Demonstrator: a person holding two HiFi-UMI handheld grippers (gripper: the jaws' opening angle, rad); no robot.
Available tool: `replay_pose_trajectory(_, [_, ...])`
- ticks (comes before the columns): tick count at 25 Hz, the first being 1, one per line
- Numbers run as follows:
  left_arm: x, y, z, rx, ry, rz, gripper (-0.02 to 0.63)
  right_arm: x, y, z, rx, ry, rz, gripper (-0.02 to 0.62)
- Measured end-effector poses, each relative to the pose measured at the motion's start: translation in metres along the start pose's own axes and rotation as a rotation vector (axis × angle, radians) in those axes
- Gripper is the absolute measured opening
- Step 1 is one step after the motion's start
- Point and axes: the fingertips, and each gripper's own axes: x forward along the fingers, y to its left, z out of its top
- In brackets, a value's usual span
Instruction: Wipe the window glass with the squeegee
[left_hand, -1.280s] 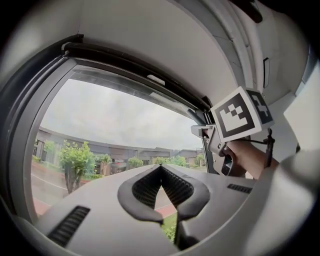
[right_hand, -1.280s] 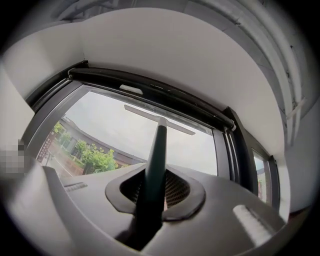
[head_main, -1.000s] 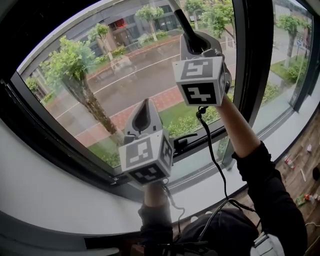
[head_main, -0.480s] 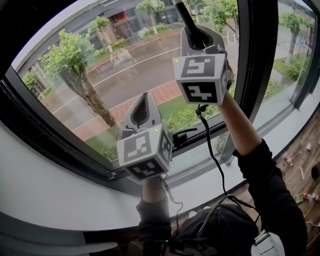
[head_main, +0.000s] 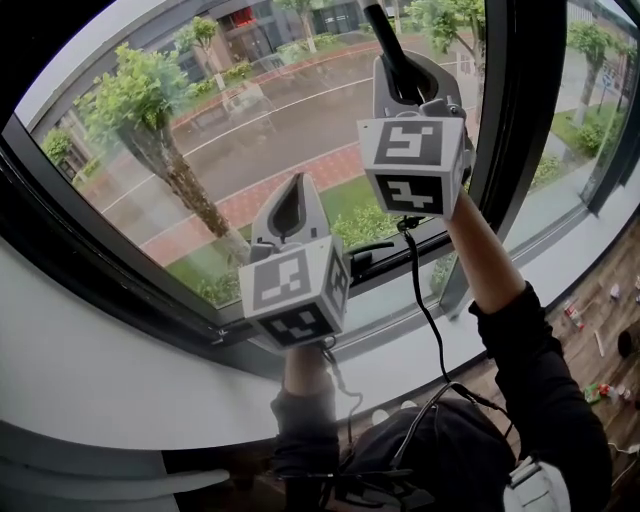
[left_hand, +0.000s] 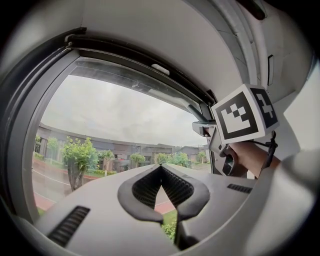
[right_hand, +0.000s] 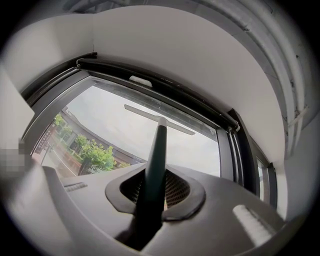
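The squeegee's dark green handle (right_hand: 155, 165) runs up from my right gripper (right_hand: 156, 181), which is shut on it. Its pale blade (right_hand: 160, 119) lies crosswise near the top of the window glass (right_hand: 115, 135). In the head view the right gripper (head_main: 400, 75) is raised high against the pane (head_main: 230, 130), with the handle (head_main: 385, 40) running out of the top of the picture. My left gripper (head_main: 292, 195) is lower and to the left, pointed at the glass. Its jaws (left_hand: 161, 169) are shut with nothing between them.
A dark vertical mullion (head_main: 505, 120) stands right of the raised arm. A black window handle (head_main: 365, 255) juts from the lower frame beside the left gripper. The white sill (head_main: 120, 370) curves below. A black cable (head_main: 430, 320) hangs from the right gripper. Small items lie on the floor (head_main: 600, 340).
The right gripper and the squeegee handle have shifted slightly to the right. The left gripper has risen a little. Both grips are unchanged.
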Motion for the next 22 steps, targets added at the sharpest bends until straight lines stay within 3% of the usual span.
replay_pose_trajectory(22, [0.003, -0.005, -0.031, -0.018, 0.050, -0.004, 0.003, -0.022, 0.010, -0.040, 0.016, 0.045, 0.012, 0.060])
